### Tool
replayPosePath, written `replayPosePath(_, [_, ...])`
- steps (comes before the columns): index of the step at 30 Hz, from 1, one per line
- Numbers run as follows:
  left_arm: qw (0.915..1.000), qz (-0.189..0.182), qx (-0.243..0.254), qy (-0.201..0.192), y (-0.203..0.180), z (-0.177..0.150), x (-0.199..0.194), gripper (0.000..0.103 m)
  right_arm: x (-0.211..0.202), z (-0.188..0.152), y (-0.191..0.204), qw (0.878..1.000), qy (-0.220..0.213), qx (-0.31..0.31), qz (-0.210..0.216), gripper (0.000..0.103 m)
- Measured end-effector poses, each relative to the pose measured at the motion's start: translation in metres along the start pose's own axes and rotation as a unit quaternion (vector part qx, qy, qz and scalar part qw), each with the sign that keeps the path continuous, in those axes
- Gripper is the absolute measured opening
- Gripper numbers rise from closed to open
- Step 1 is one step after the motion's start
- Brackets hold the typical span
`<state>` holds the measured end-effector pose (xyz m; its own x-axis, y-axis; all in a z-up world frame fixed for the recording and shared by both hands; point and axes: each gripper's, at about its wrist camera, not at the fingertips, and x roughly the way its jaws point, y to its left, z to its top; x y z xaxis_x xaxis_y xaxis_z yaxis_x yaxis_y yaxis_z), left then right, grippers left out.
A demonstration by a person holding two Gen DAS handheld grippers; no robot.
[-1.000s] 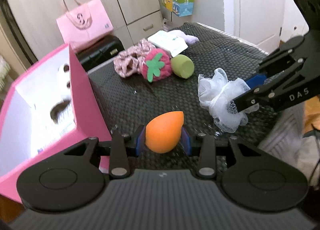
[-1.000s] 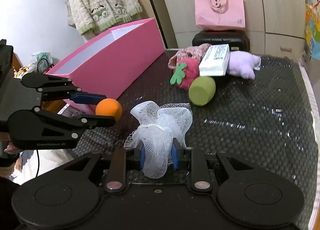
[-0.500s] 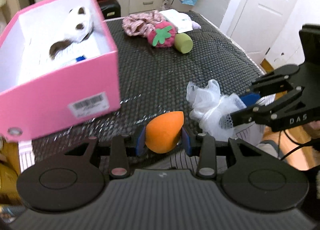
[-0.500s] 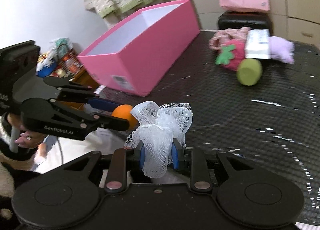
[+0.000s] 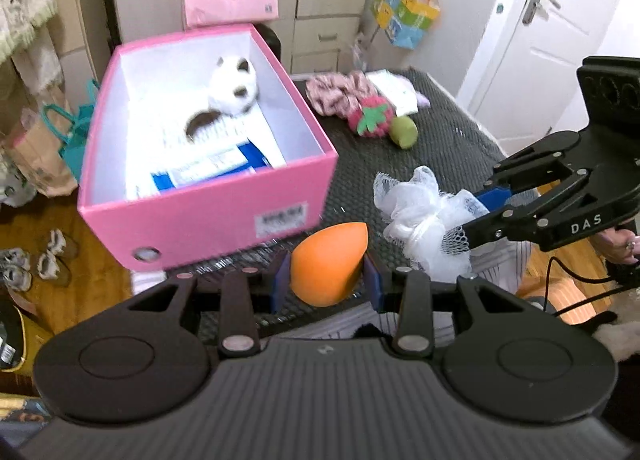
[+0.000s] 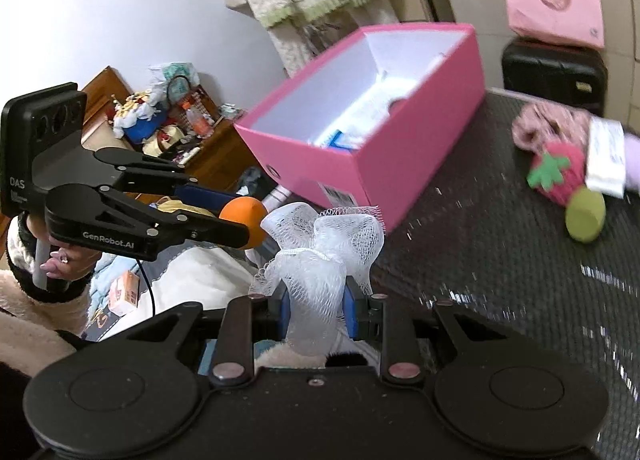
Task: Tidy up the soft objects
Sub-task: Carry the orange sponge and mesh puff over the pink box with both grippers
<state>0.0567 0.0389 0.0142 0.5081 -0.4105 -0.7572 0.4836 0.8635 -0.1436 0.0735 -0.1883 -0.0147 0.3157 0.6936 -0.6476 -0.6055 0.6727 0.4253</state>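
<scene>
- The orange sponge (image 5: 326, 264), egg-shaped, is clenched between the blue pads of the left tool (image 5: 326, 274), blunt end low and pointed tip up, so the pads bear on its widest part.
- The white mesh pouf (image 6: 320, 256) is pinched at its gathered waist by the right tool (image 6: 316, 314), the jaws nearly closed; the loose frills are left hanging free above the pads.
- Both items are held in the air just short of the pink box (image 5: 208, 220), whose open top faces up on the tabletop (image 5: 440, 156), judged to be the collecting place.
- A plush cat (image 5: 234, 88) and some packets already lie inside the box.
- A strawberry plush (image 5: 370, 118), a green sponge (image 5: 404, 132) and a floral cloth (image 5: 340, 94) wait unsorted beyond it.
</scene>
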Motion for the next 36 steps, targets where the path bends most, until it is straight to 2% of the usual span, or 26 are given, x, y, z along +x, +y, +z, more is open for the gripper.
replayPosePath(4, [0.9993,-0.022,-0.01,-0.028,0.011,0.01,-0.017,0.038,-0.004,0.021,0.01,1.0,-0.012,-0.017,0.0,0.03])
replayPosePath(8, [0.9985,-0.017,0.002,-0.051,0.019,0.025,-0.023,0.038,-0.006,0.047,0.017,0.999,-0.023,-0.034,-0.001,0.031])
replayPosePath(12, [0.9974,-0.016,0.002,-0.07,0.033,0.046,-0.018,0.038,-0.001,0.074,0.019,0.997,-0.042,-0.058,-0.008,0.031])
replayPosePath(16, [0.9952,-0.008,-0.017,-0.096,0.054,0.067,-0.009,0.038,0.018,0.103,0.017,0.994,-0.059,-0.081,-0.033,0.031])
replayPosePath(19, [0.9929,0.0,-0.032,-0.115,0.072,0.084,0.001,0.038,0.032,0.127,0.005,0.994,-0.06,-0.087,-0.035,0.031])
replayPosePath(25, [0.9923,0.031,-0.057,-0.105,0.106,0.114,0.038,0.038,0.067,0.17,-0.014,0.993,-0.044,-0.098,-0.052,0.032])
replayPosePath(30, [0.9919,0.056,-0.071,-0.09,0.132,0.13,0.081,0.039,0.11,0.183,-0.027,0.988,-0.007,-0.113,-0.107,0.032])
replayPosePath(33, [0.9937,0.067,-0.075,-0.05,0.145,0.143,0.116,0.039,0.136,0.188,-0.038,0.986,0.02,-0.106,-0.129,0.032])
replayPosePath(36, [0.9928,0.097,-0.062,-0.034,0.148,0.148,0.136,0.039,0.154,0.192,-0.041,0.983,0.041,-0.112,-0.141,0.032])
